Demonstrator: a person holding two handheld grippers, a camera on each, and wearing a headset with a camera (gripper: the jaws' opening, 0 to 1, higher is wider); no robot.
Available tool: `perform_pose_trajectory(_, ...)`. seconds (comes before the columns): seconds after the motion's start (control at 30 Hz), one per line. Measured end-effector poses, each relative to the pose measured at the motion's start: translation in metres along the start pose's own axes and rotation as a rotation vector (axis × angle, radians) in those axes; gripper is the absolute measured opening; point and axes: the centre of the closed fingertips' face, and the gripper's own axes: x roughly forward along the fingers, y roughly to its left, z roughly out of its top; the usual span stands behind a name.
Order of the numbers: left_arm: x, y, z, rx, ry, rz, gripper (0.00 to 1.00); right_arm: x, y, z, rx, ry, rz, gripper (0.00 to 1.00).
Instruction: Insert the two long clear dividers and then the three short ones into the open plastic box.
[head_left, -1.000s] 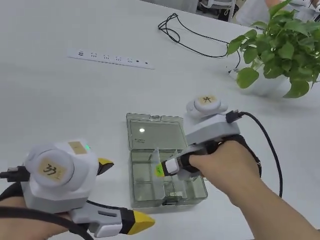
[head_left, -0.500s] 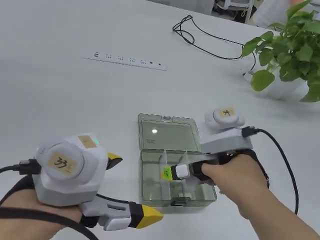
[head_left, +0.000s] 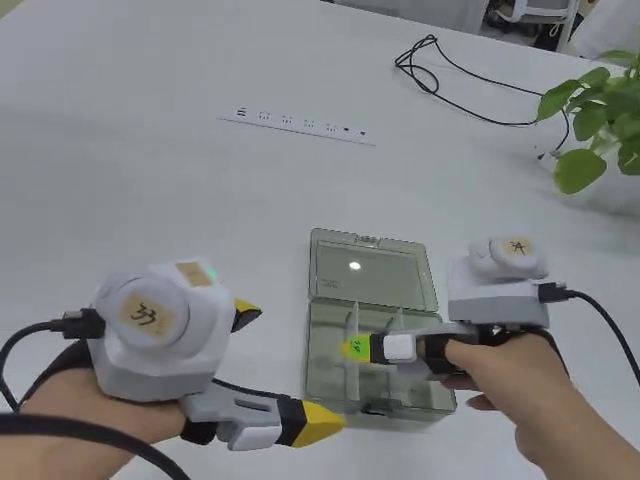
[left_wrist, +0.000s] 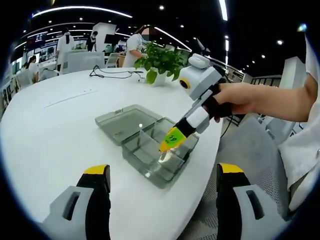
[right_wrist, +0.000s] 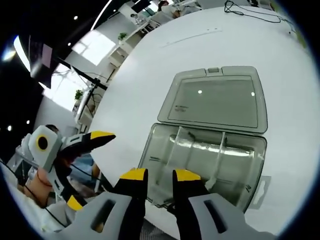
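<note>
Over the open box (head_left: 372, 272), the right gripper (head_left: 352, 348) has jaws nearly together, whether clamped on anything I cannot tell; beside it the left gripper (head_left: 283, 367) gapes wide.

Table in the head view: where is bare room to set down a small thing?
Free: the wide bare stretch between the power strip and the open plastic box, and the tabletop left of the power strip. Crowded: the near edge, with left tongs beside the box and right tongs over it.
</note>
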Motion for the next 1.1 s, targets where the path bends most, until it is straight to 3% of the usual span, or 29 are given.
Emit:
perform_pose_trajectory(0.37, 0.003, -0.008, 0.011, -0.013, -0.008, 0.052, 0.89, -0.047, 0.01, 0.022, 0.002, -0.094, 0.111, 0.22)
perform_pose_trajectory(0.53, 0.007, -0.013, 0.016, -0.018, -0.027, 0.066, 0.9, -0.073, 0.011, 0.03, -0.021, -0.146, 0.16, 0.27)
perform_pose_trajectory(0.63, 0.008, -0.015, 0.018, -0.026, -0.044, 0.073, 0.9, -0.085, 0.009, 0.03, -0.035, -0.151, 0.178, 0.33)
perform_pose_trajectory(0.8, 0.012, -0.019, 0.018, -0.032, -0.051, 0.077, 0.91, -0.109, 0.0, 0.03, -0.051, -0.178, 0.208, 0.34)
perform_pose_trajectory(0.9, 0.014, -0.02, 0.019, -0.028, -0.06, 0.073, 0.91, -0.119, -0.002, 0.032, -0.132, -0.207, 0.217, 0.36)
perform_pose_trajectory(1.1, 0.011, -0.022, 0.02, -0.019, -0.058, 0.069, 0.91, -0.129, -0.017, 0.022, -0.249, -0.189, 0.207, 0.43)
